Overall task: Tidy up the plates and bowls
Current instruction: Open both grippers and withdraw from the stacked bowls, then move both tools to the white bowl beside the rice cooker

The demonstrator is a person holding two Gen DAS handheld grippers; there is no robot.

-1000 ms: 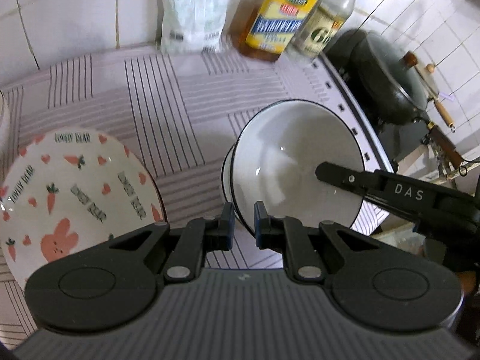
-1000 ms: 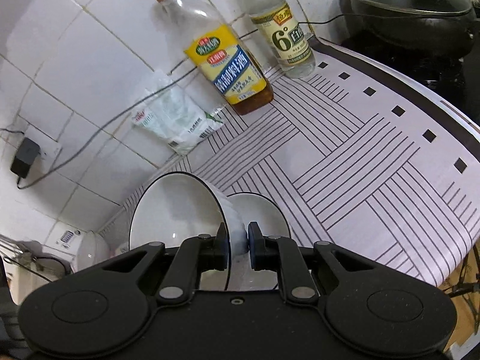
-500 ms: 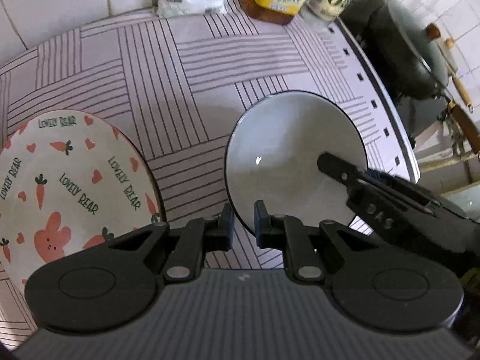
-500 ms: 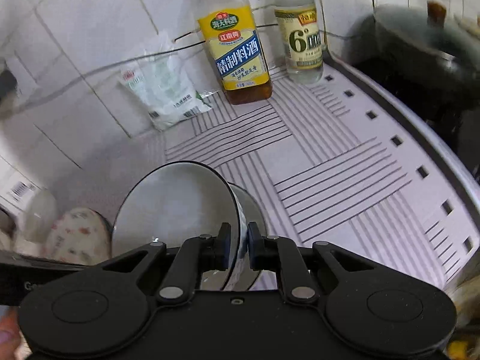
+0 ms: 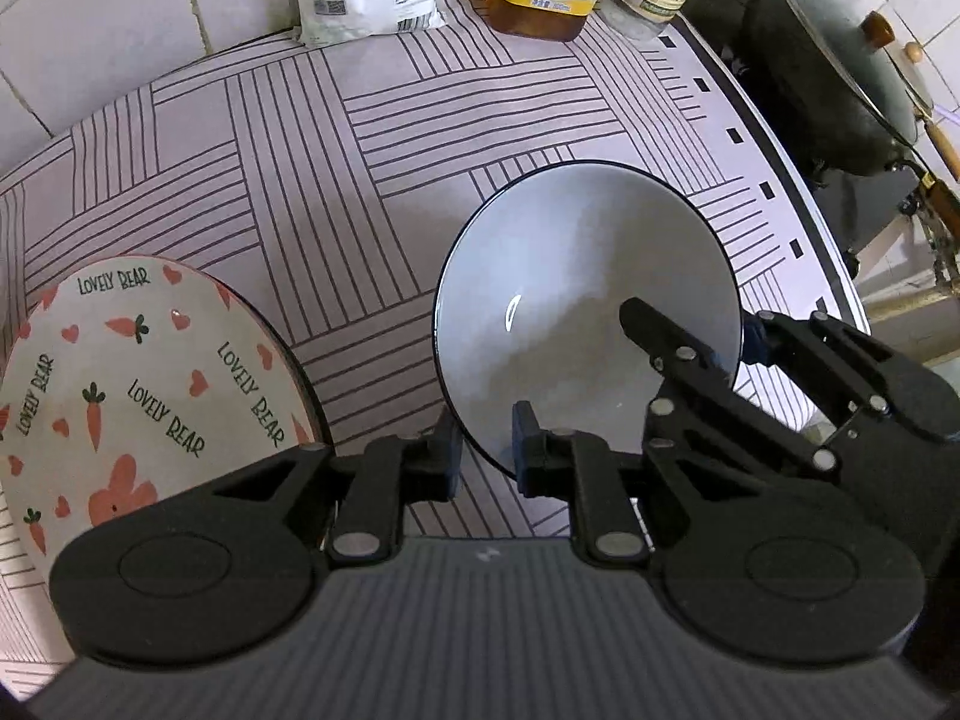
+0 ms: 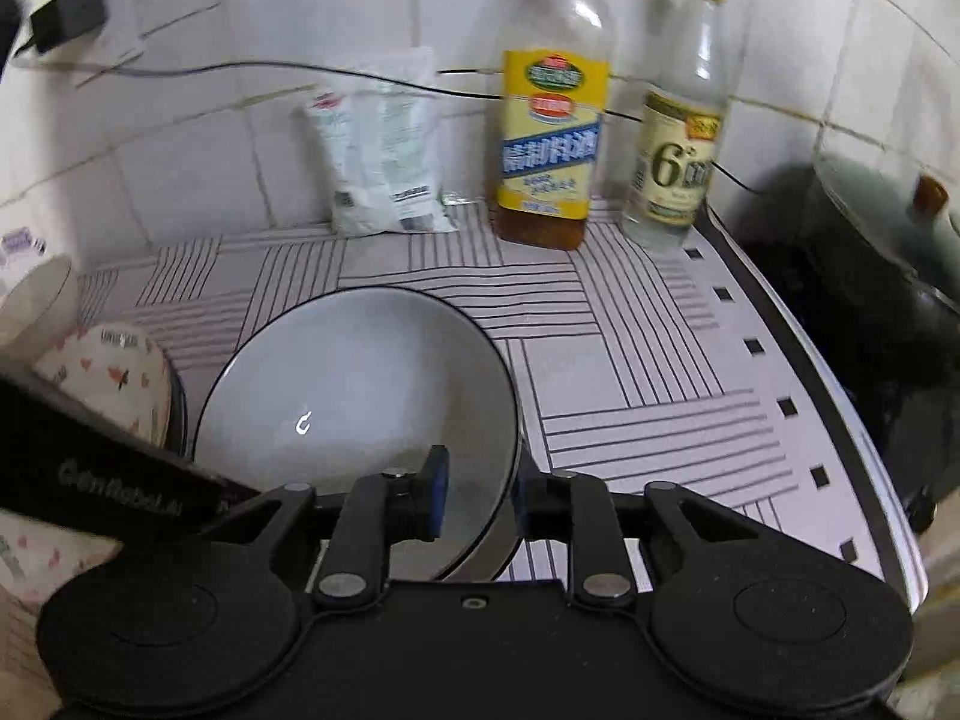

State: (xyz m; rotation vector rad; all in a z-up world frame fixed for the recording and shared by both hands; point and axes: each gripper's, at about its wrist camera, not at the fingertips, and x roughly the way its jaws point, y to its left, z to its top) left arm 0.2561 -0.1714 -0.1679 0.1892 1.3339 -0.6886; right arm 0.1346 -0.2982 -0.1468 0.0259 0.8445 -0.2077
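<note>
A white bowl with a dark rim (image 5: 585,306) sits level, nested in a second bowl whose edge shows under it in the right wrist view (image 6: 360,414). My left gripper (image 5: 486,450) straddles its near rim with the jaws slightly apart. My right gripper (image 6: 477,495) straddles the bowl's right rim, jaws slightly apart; it also shows in the left wrist view (image 5: 738,348). A "Lovely Bear" carrot-print plate (image 5: 120,378) lies to the left.
A cooking-wine bottle (image 6: 549,138), a vinegar bottle (image 6: 681,150) and a white pouch (image 6: 384,150) stand at the tiled back wall. A dark lidded pan (image 5: 840,78) sits on the stove to the right. The striped counter's edge (image 6: 828,456) runs along the right.
The tilted bowl has been lowered level onto the second bowl. Both grippers' jaws have widened slightly around its rim.
</note>
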